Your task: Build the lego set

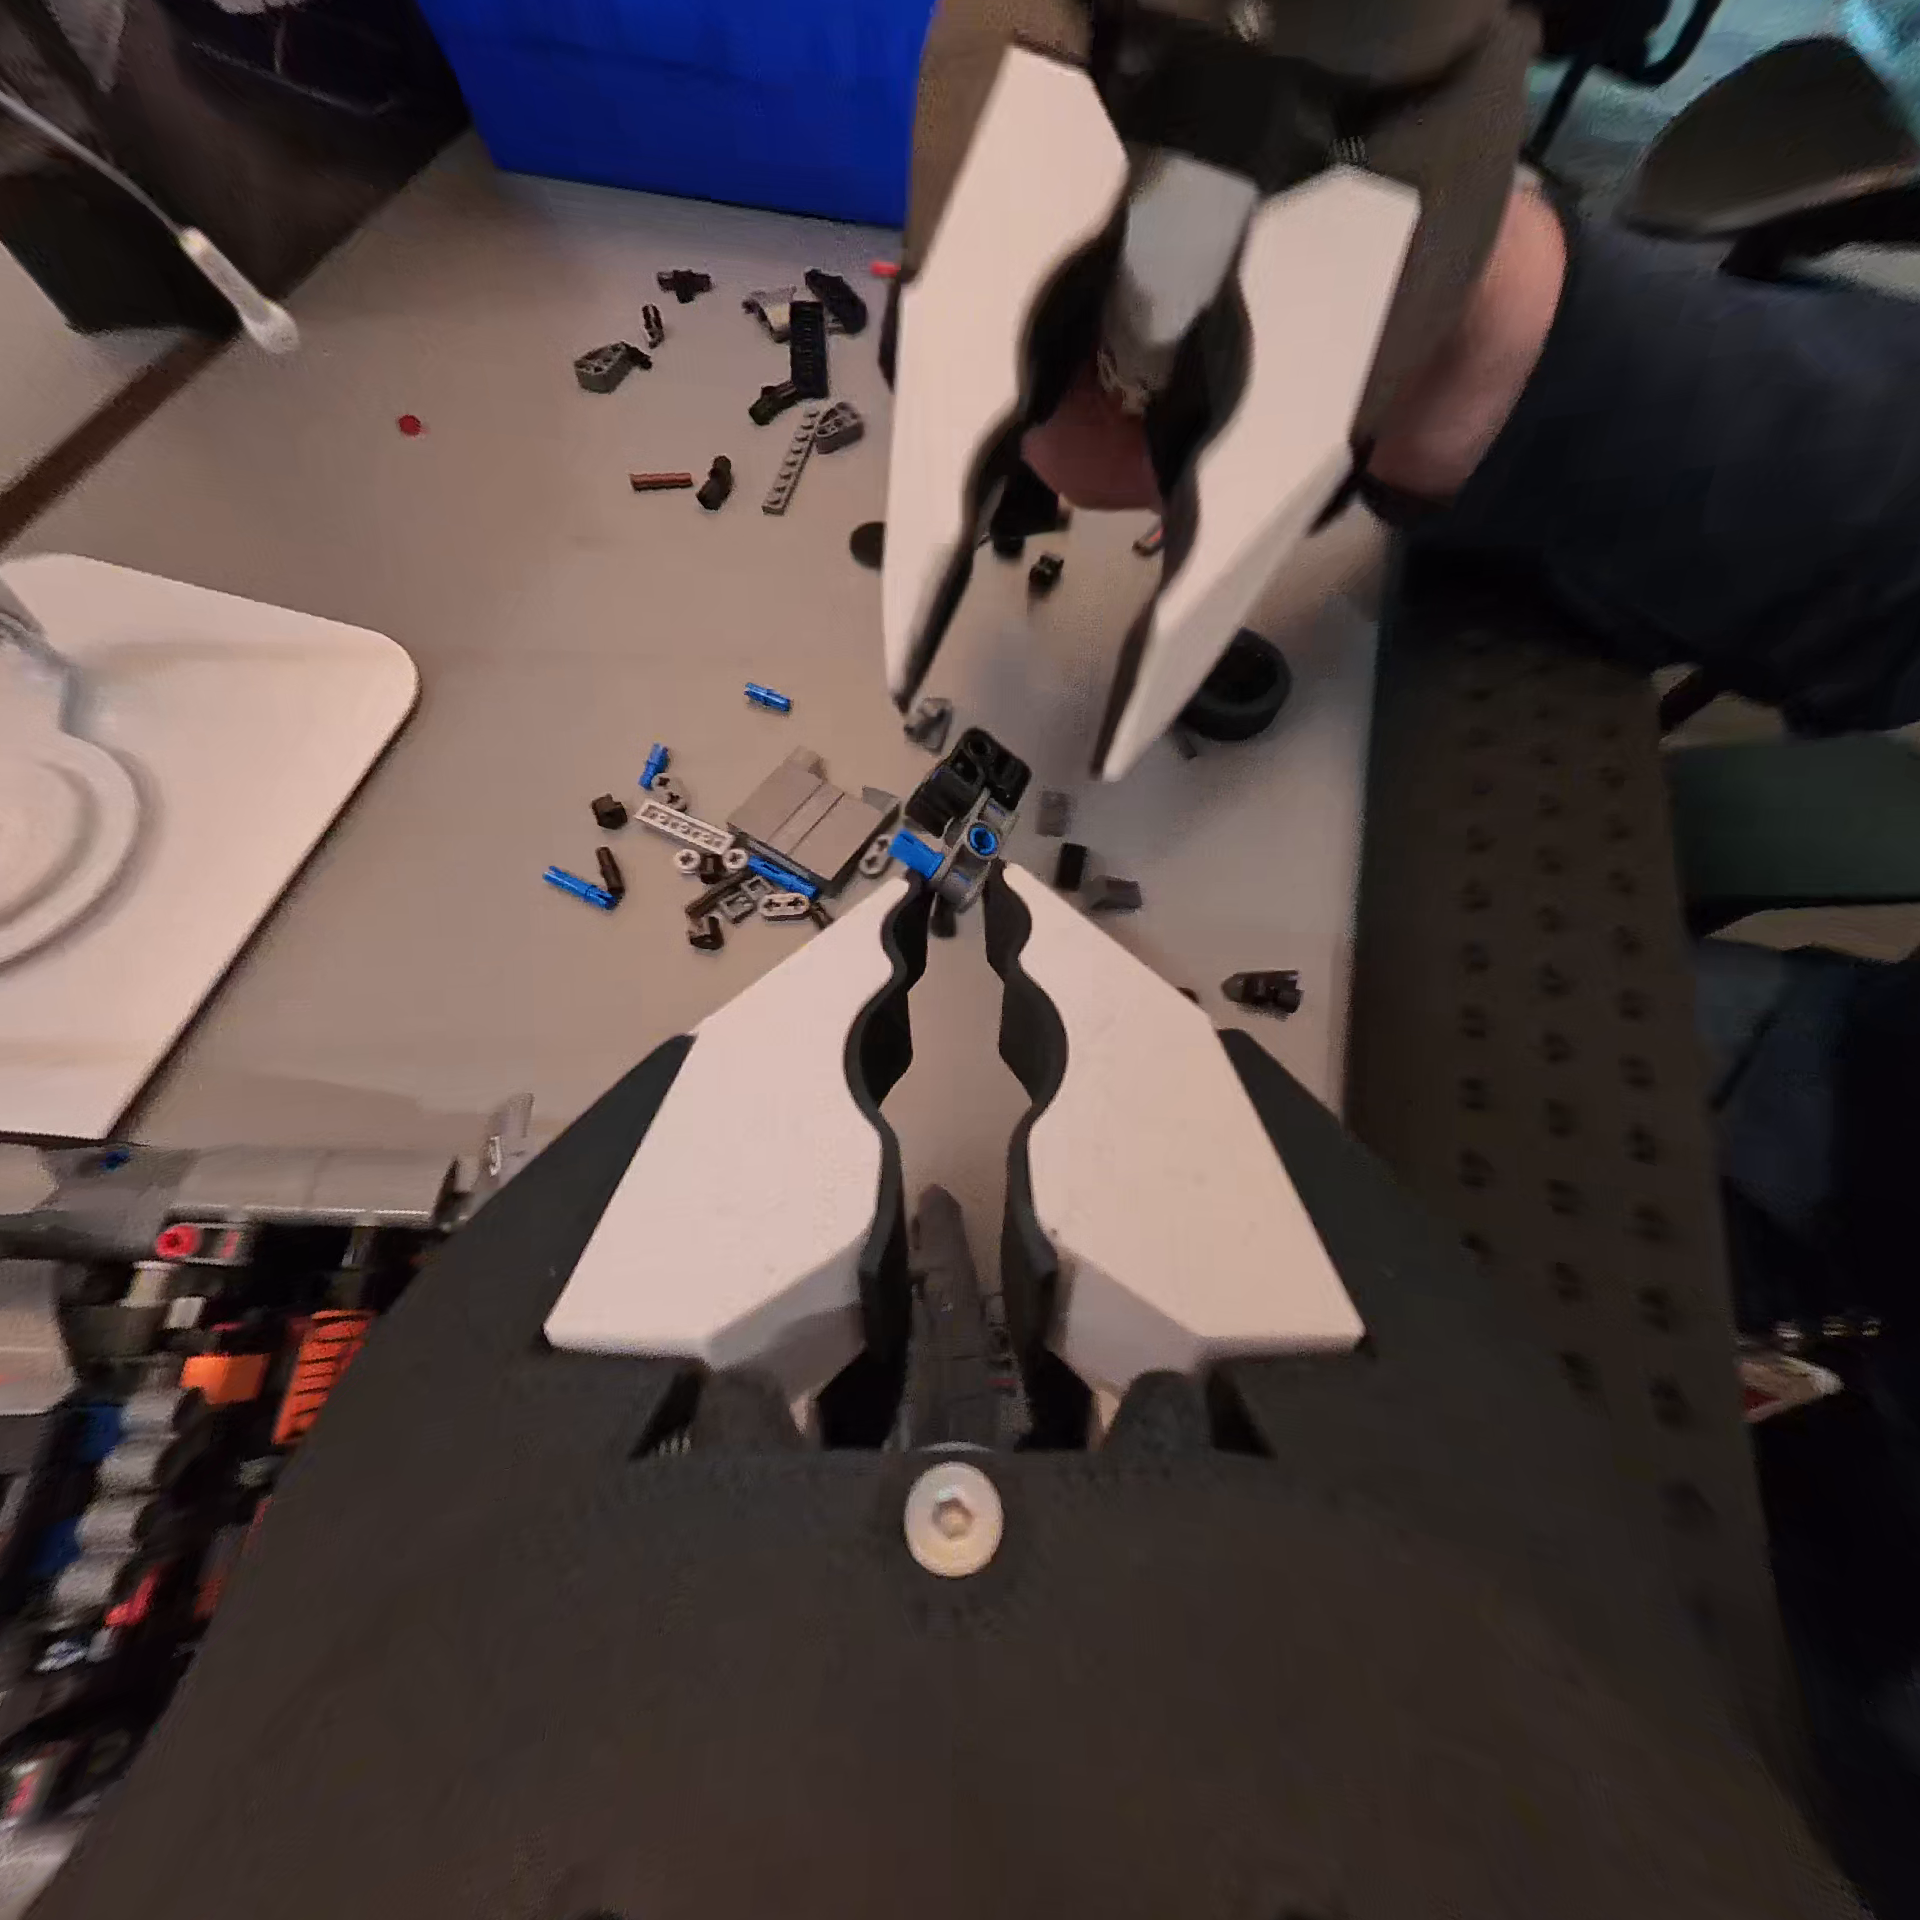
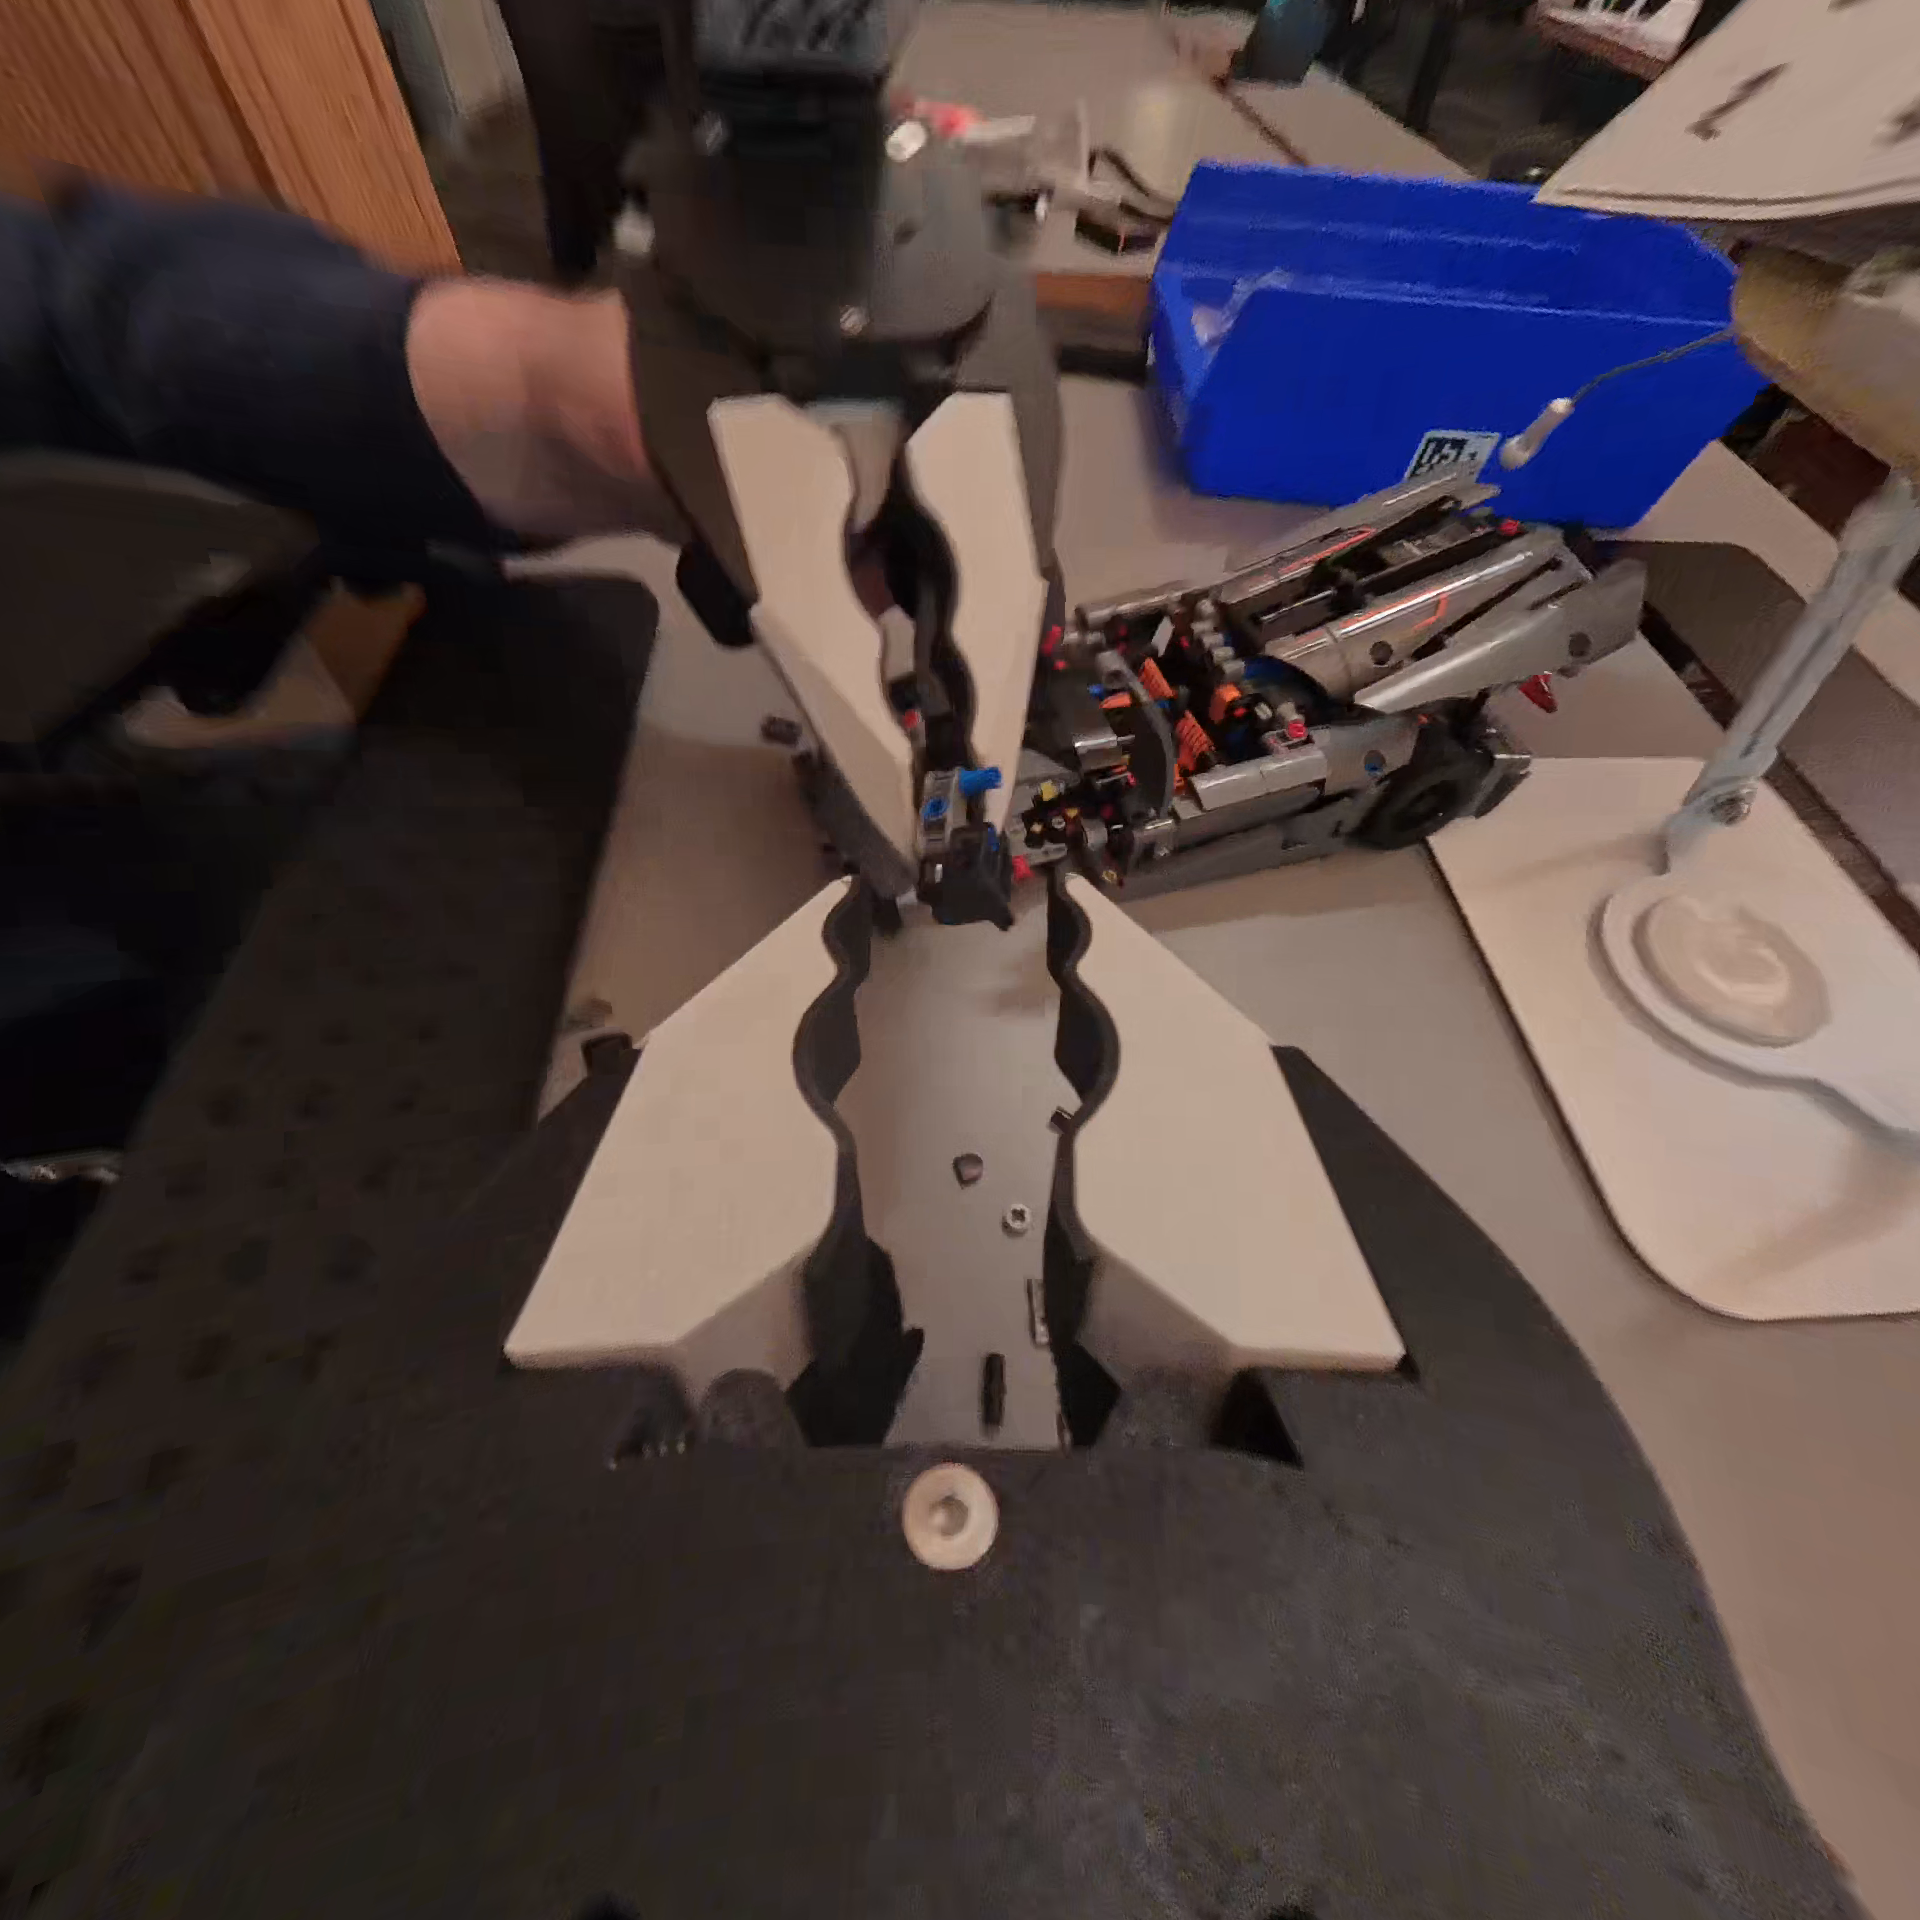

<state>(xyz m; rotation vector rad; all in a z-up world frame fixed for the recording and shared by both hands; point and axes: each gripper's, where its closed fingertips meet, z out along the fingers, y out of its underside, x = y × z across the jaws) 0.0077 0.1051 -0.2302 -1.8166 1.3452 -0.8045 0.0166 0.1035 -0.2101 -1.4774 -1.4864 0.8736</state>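
In the left wrist view, the left gripper (image 1: pixel 954 883) has its fingertips drawn close together and clamped on a small lego sub-assembly (image 1: pixel 964 821) of black, grey and blue parts, held up above the counter (image 1: pixel 499 582). One blue pin sticks out of its left side. The right gripper (image 1: pixel 1003 732) hangs just above and beyond it, fingers spread apart and holding nothing. On the counter lie two scatters of loose lego pieces: a near scatter (image 1: pixel 727 842) of grey plates, black connectors and about four blue pins, and a far scatter (image 1: pixel 748 384) of mostly black and grey parts. One black tyre (image 1: pixel 1242 686) sits behind the right gripper. A blue bin (image 1: pixel 675 94) stands at the far edge, and part of the lego car (image 1: pixel 208 1299) shows at lower left.

In the right wrist view, the right gripper (image 2: pixel 951 894) is spread wide, its tips either side of the sub-assembly's (image 2: pixel 961 842) black end; whether they touch it I cannot tell. The left gripper (image 2: pixel 951 800) comes down from above, pinched on the piece. One half-built grey lego car (image 2: pixel 1330 707) with orange and red details rests on the counter (image 2: pixel 1299 987) just behind, in front of the one blue bin (image 2: pixel 1434 322).
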